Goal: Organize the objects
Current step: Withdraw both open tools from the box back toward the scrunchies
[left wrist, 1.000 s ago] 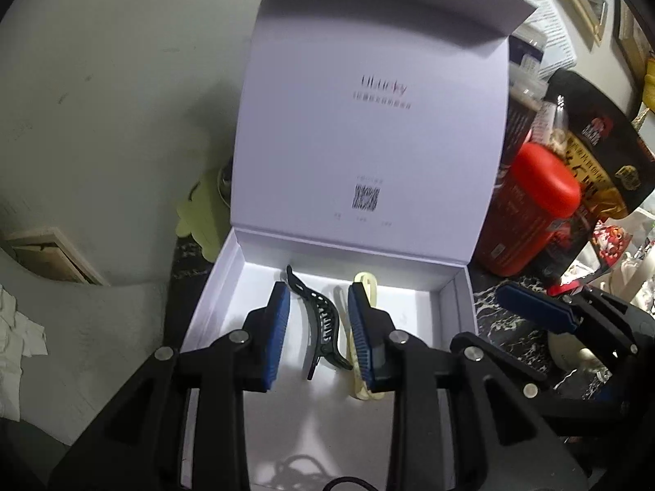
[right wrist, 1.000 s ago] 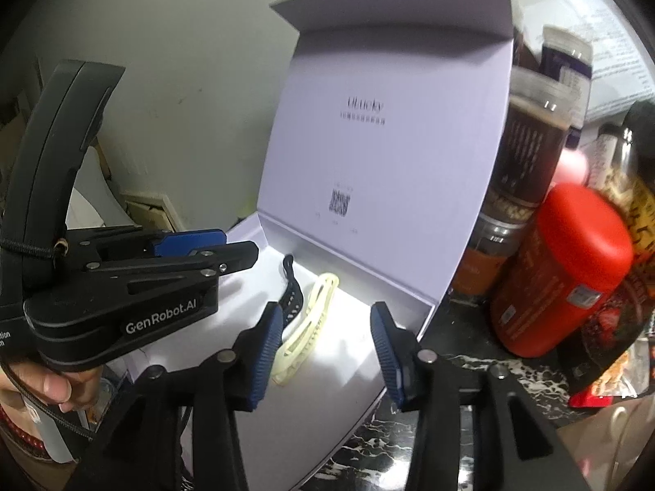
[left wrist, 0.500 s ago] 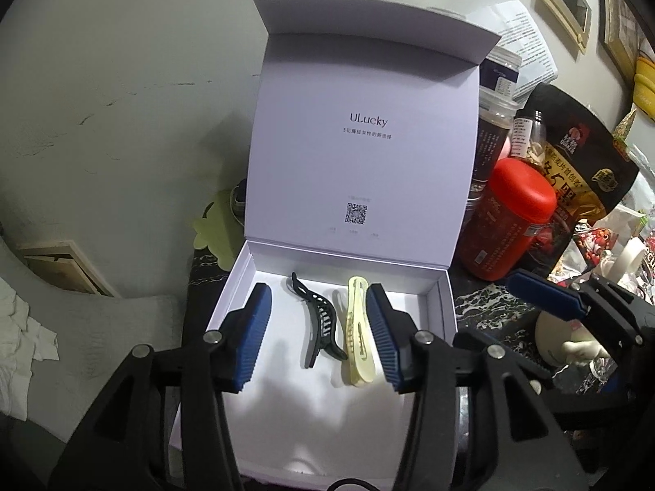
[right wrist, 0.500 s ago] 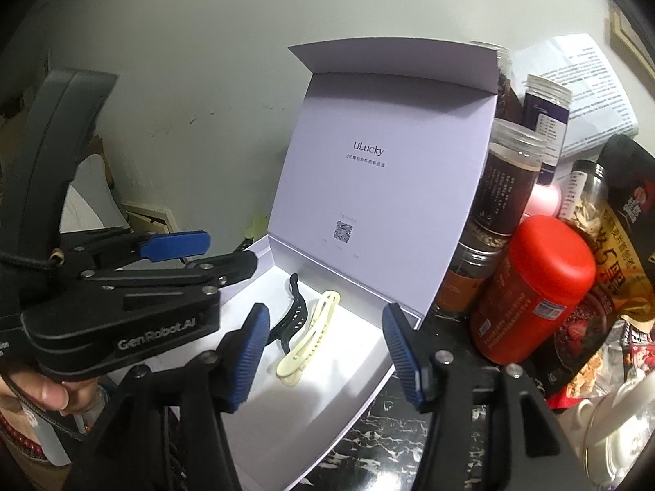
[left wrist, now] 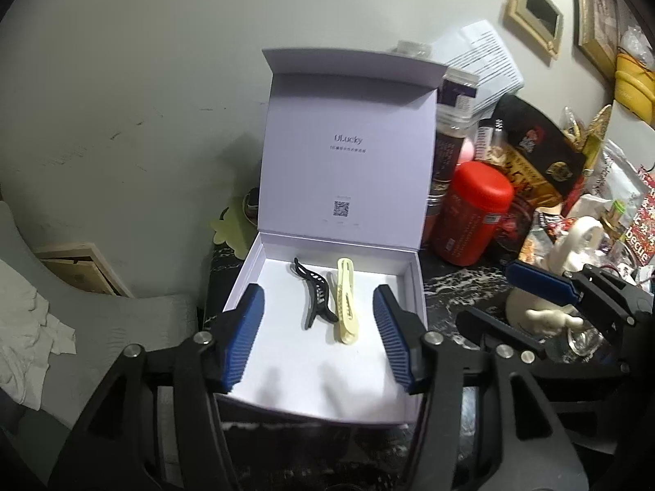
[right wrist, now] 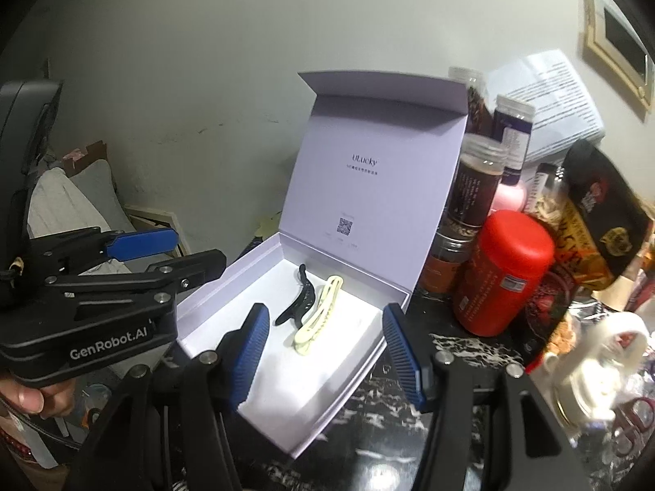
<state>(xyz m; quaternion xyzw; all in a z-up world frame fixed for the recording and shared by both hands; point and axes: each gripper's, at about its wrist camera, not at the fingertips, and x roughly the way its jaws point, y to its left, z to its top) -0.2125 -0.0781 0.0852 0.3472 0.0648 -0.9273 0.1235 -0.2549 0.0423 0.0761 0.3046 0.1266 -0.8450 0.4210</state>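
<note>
Now, our left tongs [left wrist: 319, 333] hang above the near part of the white box [left wrist: 413, 282], jaws opening, nothing pinched between the blue pads [left wrist: 245, 331]. Our right tongs [right wrist: 325, 345] are released too, jaws spread wide over the box's near corner, and nothing is pressed between them either. From the right wrist view we also catch the left tongs off to the side, a hand [right wrist: 28, 397] wrapped around the grip.

Out past the pads, both clips lie on the white floor of the box: the black hair clip [left wrist: 313, 294] and the cream hair clip [left wrist: 346, 305], side by side, just about touching, the black one nearer the left wall. Neither is touched by any pad.

Behind them the box lid [left wrist: 348, 155] stands upright, printed lettering and a square code on its inner face. The box sits on a dark marbled table [left wrist: 458, 290]. To its right stands a red canister [left wrist: 475, 212], close by the box, with brown jars [right wrist: 475, 188] and a dark snack bag [left wrist: 536, 163] crowded behind, and a white figurine [left wrist: 573, 245] farther right.
</note>
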